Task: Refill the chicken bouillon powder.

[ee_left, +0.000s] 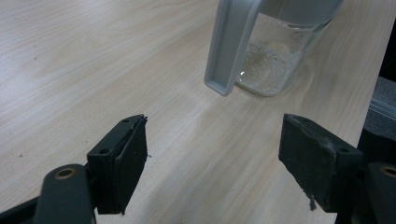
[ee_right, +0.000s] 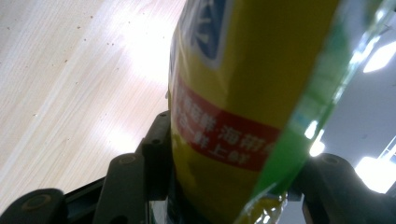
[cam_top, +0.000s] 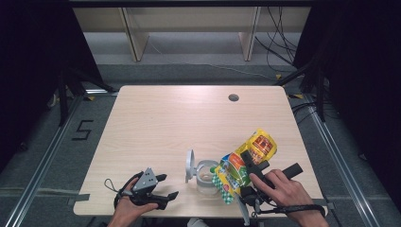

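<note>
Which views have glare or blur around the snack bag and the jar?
Right gripper view: snack bag sits so close its print is soft, with bright glare patches on the table and ceiling lights flaring at right. Left gripper view: glass jar and its white lid fairly sharp, mild sheen on wood. High view: even light, dark surroundings.

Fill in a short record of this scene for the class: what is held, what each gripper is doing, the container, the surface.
held item: yellow-green snack bag, tilted over the jar
right gripper: shut on the bag
left gripper: open, holding nothing, low over the table
container: clear glass jar, white lid flipped open, some pale contents at the bottom
surface: light wooden table
</note>
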The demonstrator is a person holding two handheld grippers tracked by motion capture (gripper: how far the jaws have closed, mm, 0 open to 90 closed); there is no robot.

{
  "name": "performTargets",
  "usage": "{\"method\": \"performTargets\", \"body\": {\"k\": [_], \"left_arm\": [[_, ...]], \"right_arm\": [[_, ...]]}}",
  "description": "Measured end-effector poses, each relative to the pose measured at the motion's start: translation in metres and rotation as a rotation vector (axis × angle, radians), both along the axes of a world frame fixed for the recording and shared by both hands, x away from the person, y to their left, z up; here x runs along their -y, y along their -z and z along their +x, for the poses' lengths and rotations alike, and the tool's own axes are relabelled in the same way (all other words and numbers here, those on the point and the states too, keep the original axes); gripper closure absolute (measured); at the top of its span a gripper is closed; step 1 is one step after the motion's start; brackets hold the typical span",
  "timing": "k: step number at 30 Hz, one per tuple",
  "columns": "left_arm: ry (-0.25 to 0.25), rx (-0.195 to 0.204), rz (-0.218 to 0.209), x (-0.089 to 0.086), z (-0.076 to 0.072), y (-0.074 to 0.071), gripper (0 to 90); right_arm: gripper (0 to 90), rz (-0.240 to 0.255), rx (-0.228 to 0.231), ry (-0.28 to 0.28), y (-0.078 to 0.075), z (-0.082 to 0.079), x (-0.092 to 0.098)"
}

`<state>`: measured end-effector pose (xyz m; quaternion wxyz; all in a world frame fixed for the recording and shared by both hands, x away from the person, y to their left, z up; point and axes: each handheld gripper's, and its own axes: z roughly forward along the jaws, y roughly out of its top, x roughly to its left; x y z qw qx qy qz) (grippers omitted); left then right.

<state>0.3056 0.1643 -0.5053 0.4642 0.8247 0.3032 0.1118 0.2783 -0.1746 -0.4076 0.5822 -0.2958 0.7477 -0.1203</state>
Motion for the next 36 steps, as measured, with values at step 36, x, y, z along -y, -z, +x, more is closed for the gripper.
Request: {"method": "performTargets", "body": {"k": [36], "left_arm": [[0.012,-0.005,-0.016,0.0012,0.0005,0.0007,24.3]], "right_arm": [[52.6,-0.025,0.004,0.007,-0.0011,0.0001,-0.0014]]}}
